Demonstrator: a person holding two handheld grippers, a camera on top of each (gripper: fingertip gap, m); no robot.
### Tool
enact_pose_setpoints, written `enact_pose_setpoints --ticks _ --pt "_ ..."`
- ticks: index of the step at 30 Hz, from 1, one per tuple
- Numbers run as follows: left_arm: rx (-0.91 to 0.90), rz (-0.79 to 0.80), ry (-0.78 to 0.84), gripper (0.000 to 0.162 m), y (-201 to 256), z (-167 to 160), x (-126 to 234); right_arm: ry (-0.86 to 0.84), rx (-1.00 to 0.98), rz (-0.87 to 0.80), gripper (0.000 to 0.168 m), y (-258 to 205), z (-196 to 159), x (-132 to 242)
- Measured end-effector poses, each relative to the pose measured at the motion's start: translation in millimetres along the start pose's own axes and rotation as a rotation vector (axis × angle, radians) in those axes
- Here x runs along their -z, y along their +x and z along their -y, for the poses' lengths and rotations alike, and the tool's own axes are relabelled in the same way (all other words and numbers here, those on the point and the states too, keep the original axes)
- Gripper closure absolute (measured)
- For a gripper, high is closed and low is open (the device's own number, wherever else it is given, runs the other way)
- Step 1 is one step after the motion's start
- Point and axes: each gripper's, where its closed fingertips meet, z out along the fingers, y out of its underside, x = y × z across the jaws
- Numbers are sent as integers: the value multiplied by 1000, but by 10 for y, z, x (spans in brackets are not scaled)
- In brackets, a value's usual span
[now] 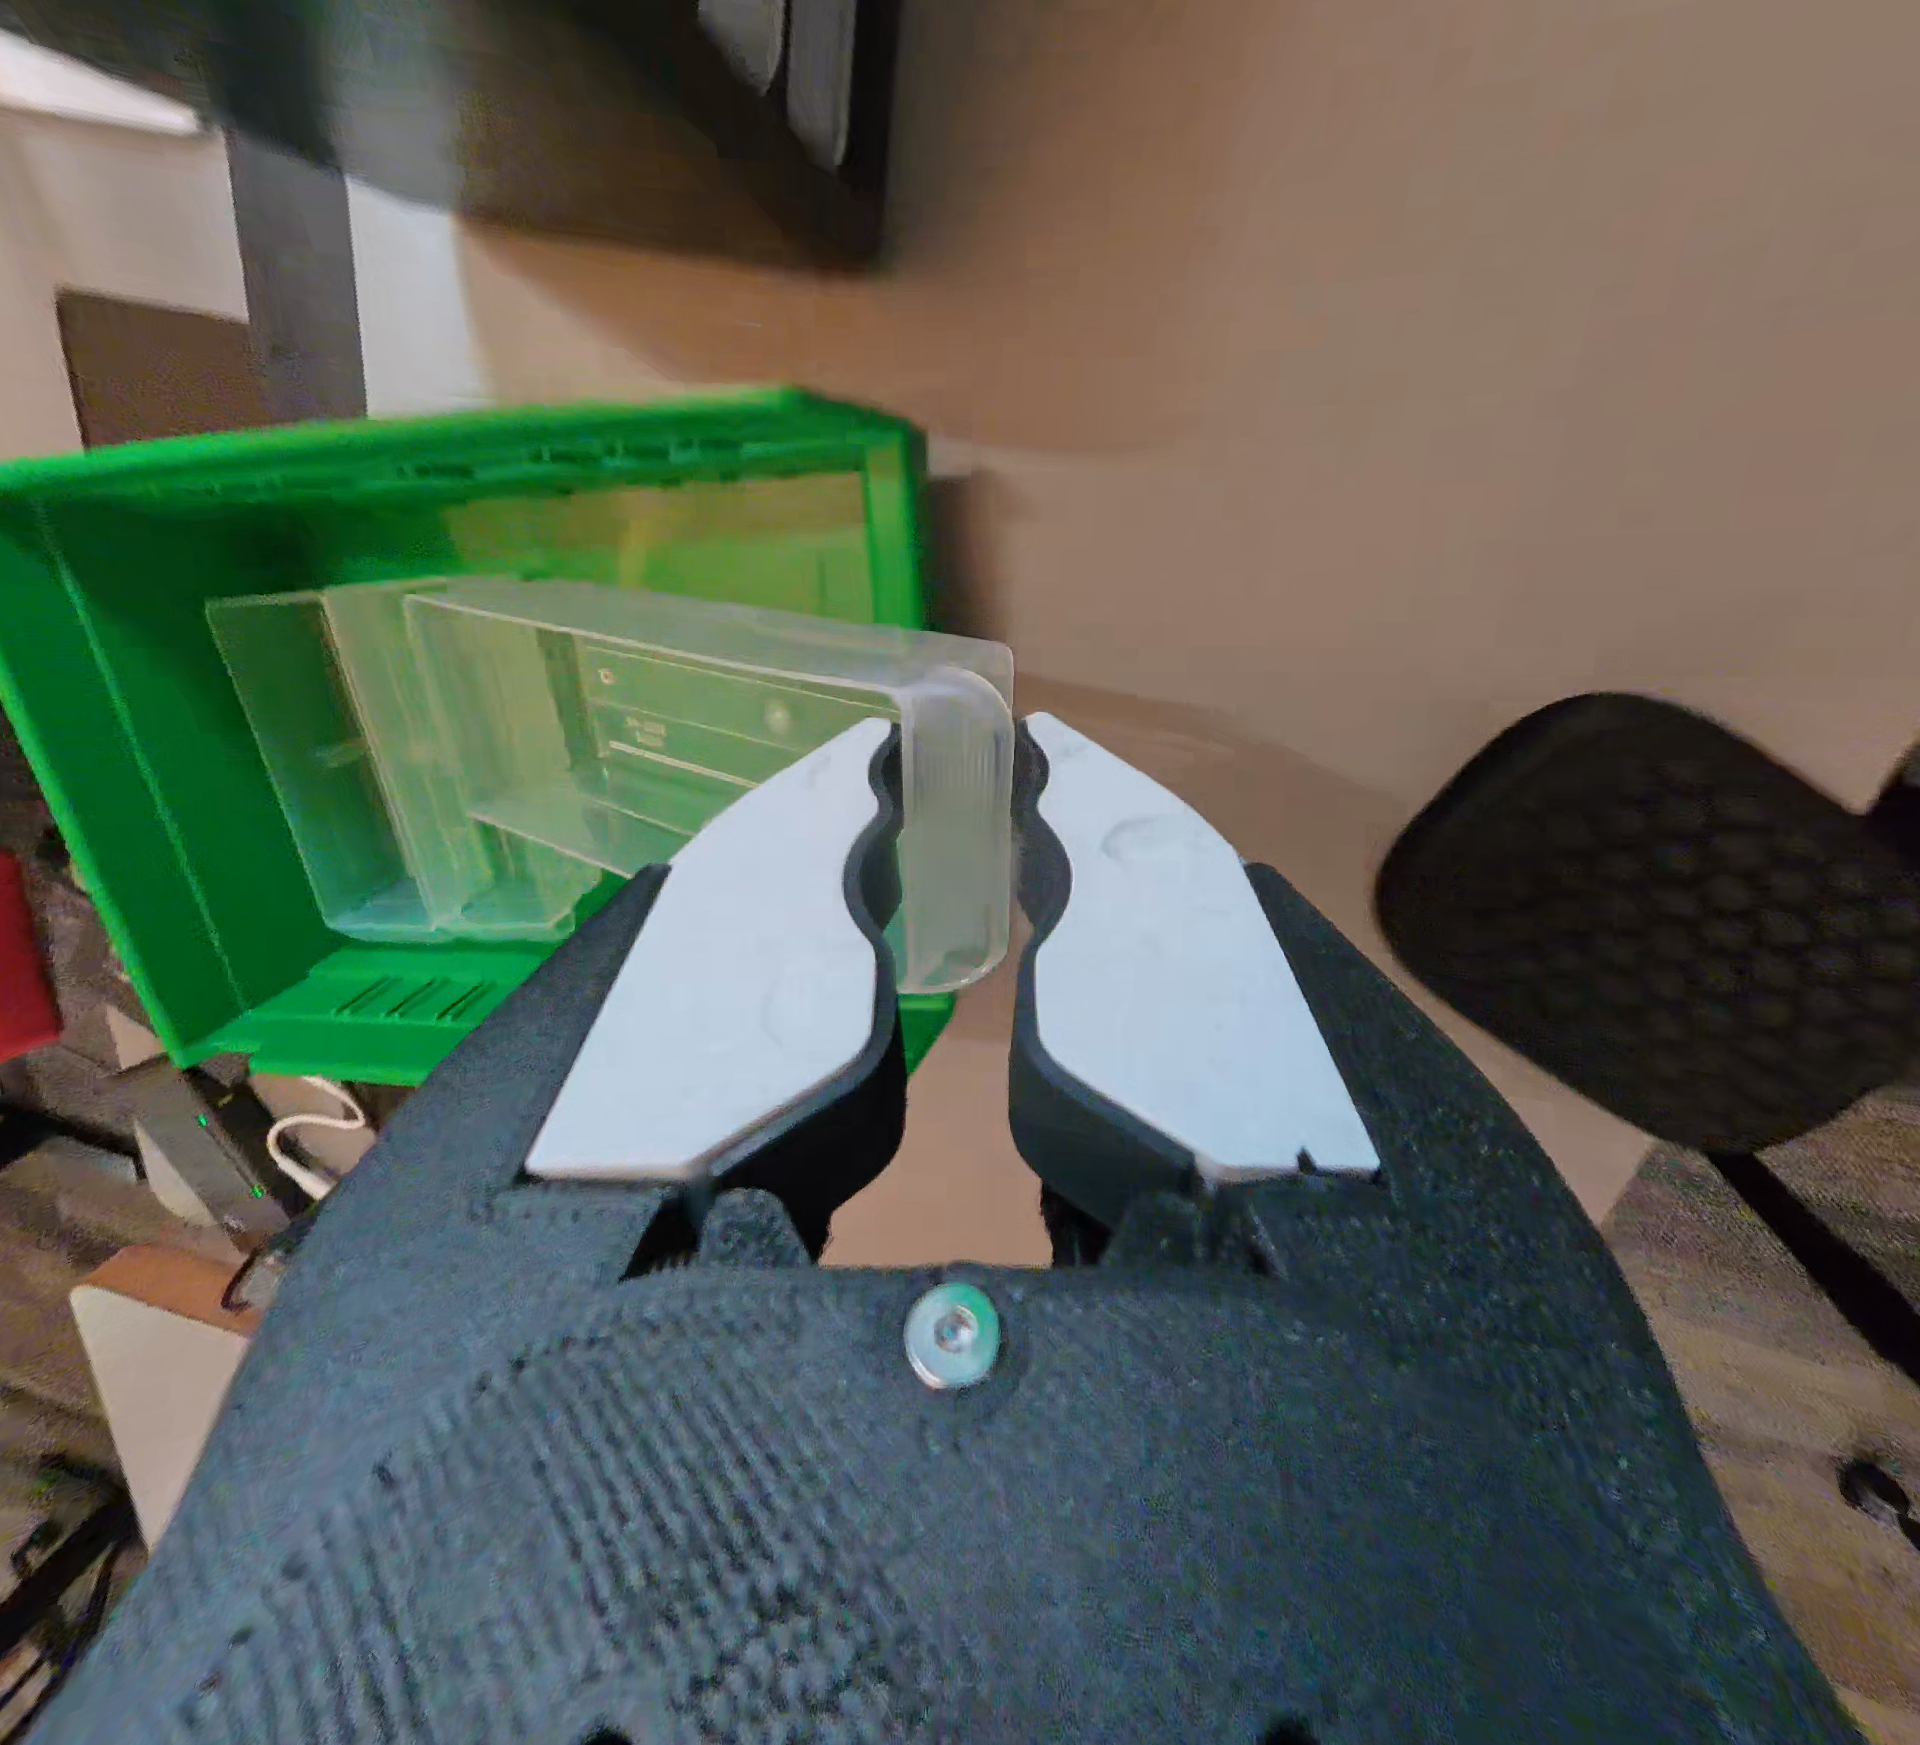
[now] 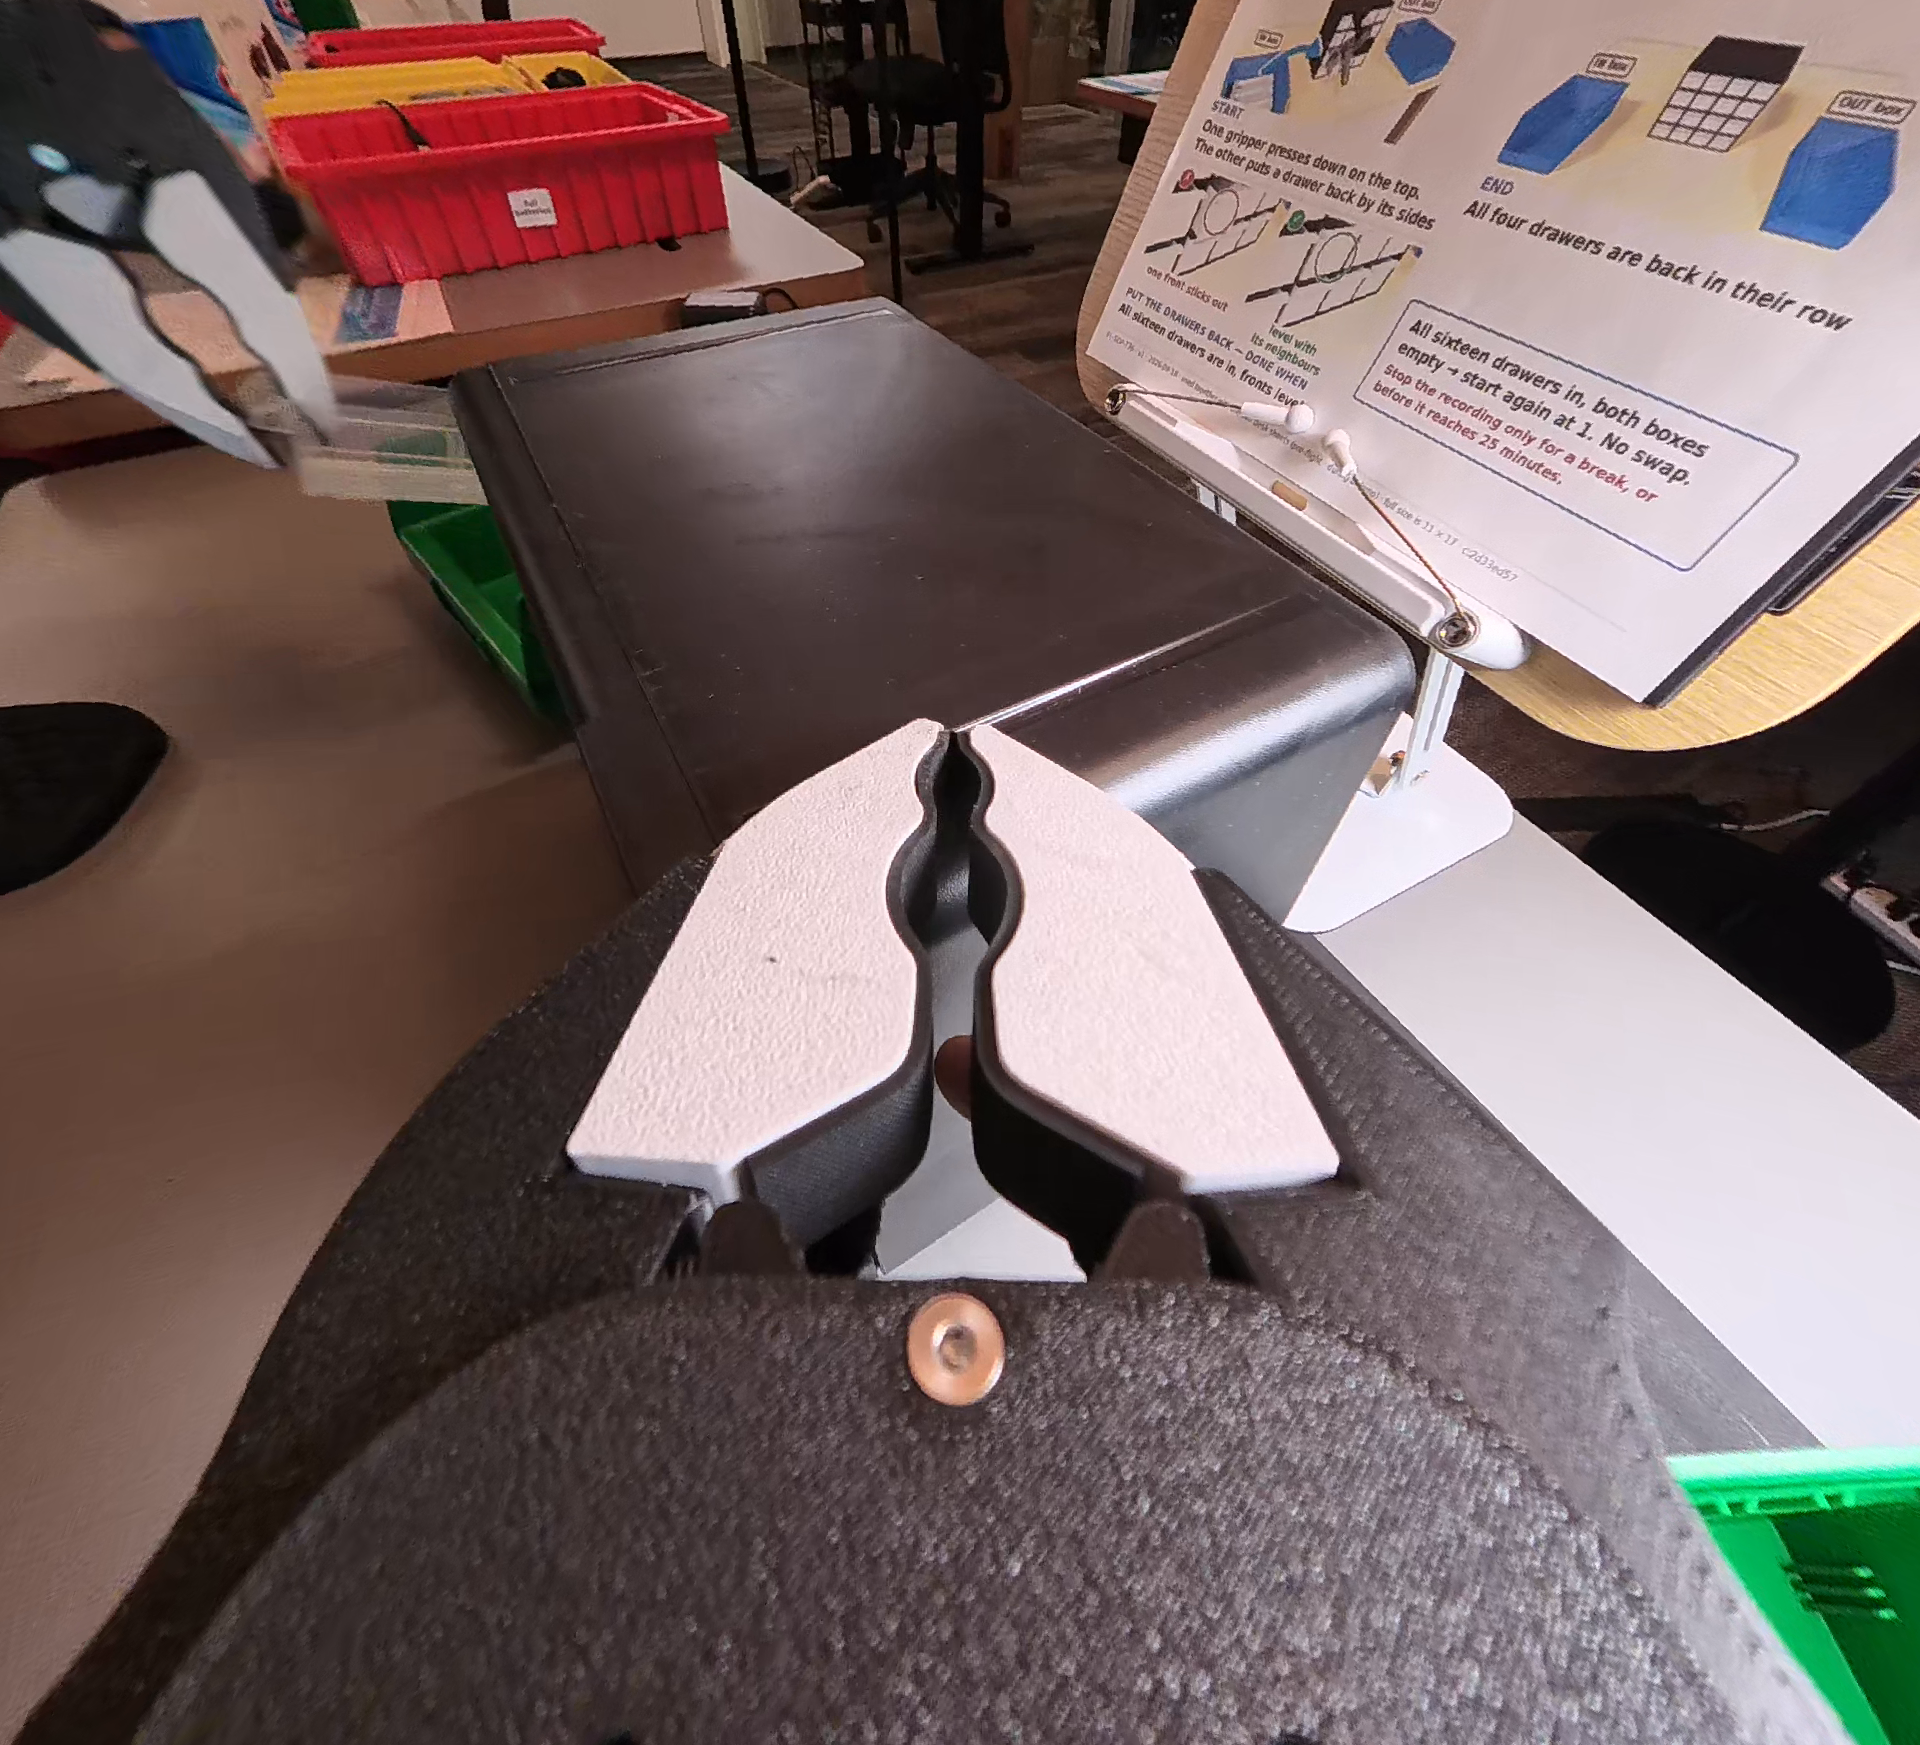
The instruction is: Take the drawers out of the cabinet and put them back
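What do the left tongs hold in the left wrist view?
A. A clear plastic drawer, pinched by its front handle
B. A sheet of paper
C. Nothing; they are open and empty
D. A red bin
A: the left tongs are closed on the curved front handle of the clear plastic drawer, which is in front of the green bin.

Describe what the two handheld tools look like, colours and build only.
Both match. The left tool and right tool each have a rough, black, 3D-printed-looking body that widens toward the camera, with a silver screw at the centre. Two pale grey fingers with flat faces and wavy black inner edges taper to the tips. No cables or sleeves show.
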Motion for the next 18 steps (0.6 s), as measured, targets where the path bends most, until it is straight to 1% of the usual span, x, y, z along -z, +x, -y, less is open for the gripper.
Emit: enact_pose_setpoints --ticks 4,8,11,14,18 --pt "-63 -9 71 143 357 446 261 1 0 0 168 0 1 -1" --pt "-120 -128 146 143 853 951 411 -5 6 -9 168 0 0 0" --pt "-146 -178 185 143 1080 1265 455 -8 12 -14 168 1 0 0" --pt "-140 -168 228 143 1096 1552 462 -8 12 -13 168 1 -1 0" --pt "-97 -100 233 143 892 1819 391 -7 12 -13 168 0 -1 0"
